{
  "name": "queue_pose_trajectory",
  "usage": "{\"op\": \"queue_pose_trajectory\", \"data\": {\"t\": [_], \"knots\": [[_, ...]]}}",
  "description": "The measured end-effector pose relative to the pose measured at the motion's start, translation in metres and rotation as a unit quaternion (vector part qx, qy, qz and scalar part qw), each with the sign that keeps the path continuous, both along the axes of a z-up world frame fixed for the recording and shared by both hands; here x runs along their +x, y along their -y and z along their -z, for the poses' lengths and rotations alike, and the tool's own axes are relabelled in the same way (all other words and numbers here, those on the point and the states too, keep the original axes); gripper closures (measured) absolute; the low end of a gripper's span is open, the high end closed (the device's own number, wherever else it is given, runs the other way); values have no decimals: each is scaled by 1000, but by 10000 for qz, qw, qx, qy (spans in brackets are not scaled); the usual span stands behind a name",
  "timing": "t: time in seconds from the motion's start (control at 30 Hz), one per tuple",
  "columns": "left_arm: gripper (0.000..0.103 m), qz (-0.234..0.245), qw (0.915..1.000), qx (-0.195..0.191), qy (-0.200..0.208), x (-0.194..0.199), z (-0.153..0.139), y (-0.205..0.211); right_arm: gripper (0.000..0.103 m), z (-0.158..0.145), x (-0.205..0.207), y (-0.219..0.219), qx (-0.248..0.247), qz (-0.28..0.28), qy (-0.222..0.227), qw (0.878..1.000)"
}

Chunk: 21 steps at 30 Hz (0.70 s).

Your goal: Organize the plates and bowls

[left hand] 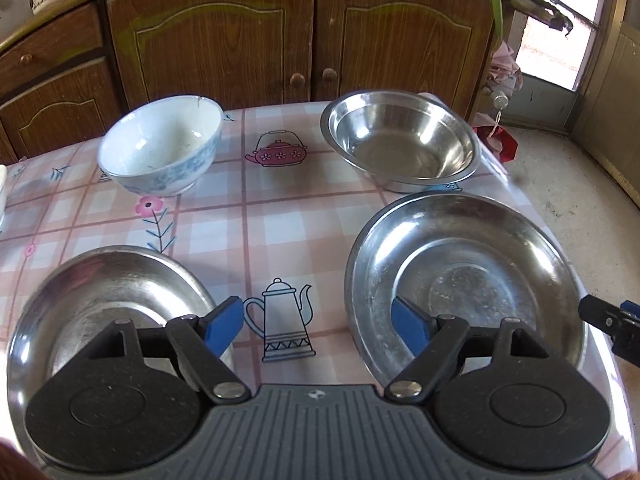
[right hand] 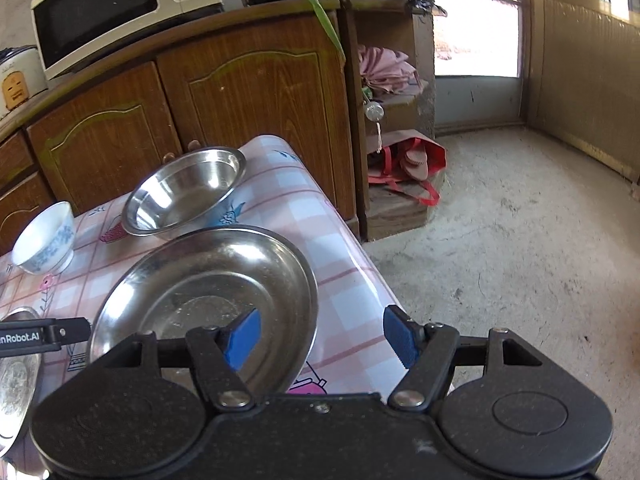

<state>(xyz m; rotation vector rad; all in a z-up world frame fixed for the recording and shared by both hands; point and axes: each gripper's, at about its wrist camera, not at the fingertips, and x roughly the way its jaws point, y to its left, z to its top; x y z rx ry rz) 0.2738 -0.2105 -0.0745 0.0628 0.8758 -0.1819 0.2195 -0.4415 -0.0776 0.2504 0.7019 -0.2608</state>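
Observation:
Two steel plates lie at the near side of the checked tablecloth, the left plate and the right plate. Behind them stand a white and blue ceramic bowl and a steel bowl. My left gripper hangs open over the gap between the plates, holding nothing. My right gripper is open and empty at the right plate's right rim, one pad over the plate and the other past the table edge. The steel bowl and ceramic bowl sit beyond it.
Wooden cabinets stand close behind the table. A microwave sits on top of them. The table's right edge drops to a concrete floor, where a red bag lies by a shelf.

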Motion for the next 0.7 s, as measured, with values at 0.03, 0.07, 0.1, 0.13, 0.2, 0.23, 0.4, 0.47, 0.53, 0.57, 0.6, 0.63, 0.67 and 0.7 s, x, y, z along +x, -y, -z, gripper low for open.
{"op": "queue_pose_trajectory", "data": {"t": [0.03, 0.07, 0.1, 0.13, 0.2, 0.23, 0.4, 0.47, 0.53, 0.57, 0.6, 0.63, 0.67, 0.7], "knots": [[21, 7, 10000, 20, 0, 3, 2, 1, 22, 3, 3, 1, 14, 32, -3, 10000], [21, 20, 10000, 26, -20, 7, 4, 2, 22, 5, 5, 2, 26, 40, -21, 10000], [21, 54, 10000, 9, -54, 10, 6, 3, 22, 8, 7, 1, 40, 37, -41, 10000], [21, 81, 9999, 5, -85, 13, 9, 4, 22, 11, 10, 2, 53, 34, -54, 10000], [21, 109, 9999, 24, -87, 18, 13, 7, 22, 16, 14, 0, 80, 11, -94, 9999], [22, 118, 9999, 21, -99, 20, 15, 7, 22, 18, 16, -2, 76, 5, -135, 9999], [35, 159, 9994, -93, -277, 30, 27, 10, 23, 28, 22, 0, 170, 62, -157, 9997], [41, 191, 9995, -95, -233, 32, 28, 11, 22, 31, 23, 1, 229, 69, -103, 9997], [56, 304, 9992, -153, -193, 32, 27, 12, 28, 32, 23, 1, 302, 48, -36, 9995], [62, 385, 9989, -175, -187, 31, 27, 14, 50, 31, 21, 2, 386, 35, 15, 9992], [77, 508, 9983, -210, -198, 30, 26, 16, 65, 31, 21, 3, 489, 9, 57, 9988], [80, 573, 9980, -179, -187, 29, 24, 19, 80, 32, 21, 3, 592, -16, 50, 9982], [81, 600, 9980, -125, -128, 27, 23, 21, 81, 31, 21, 3, 592, 39, 29, 9982], [81, 631, 9979, -119, -90, 25, 23, 21, 81, 31, 20, 2, 557, 59, 36, 9984]]}}
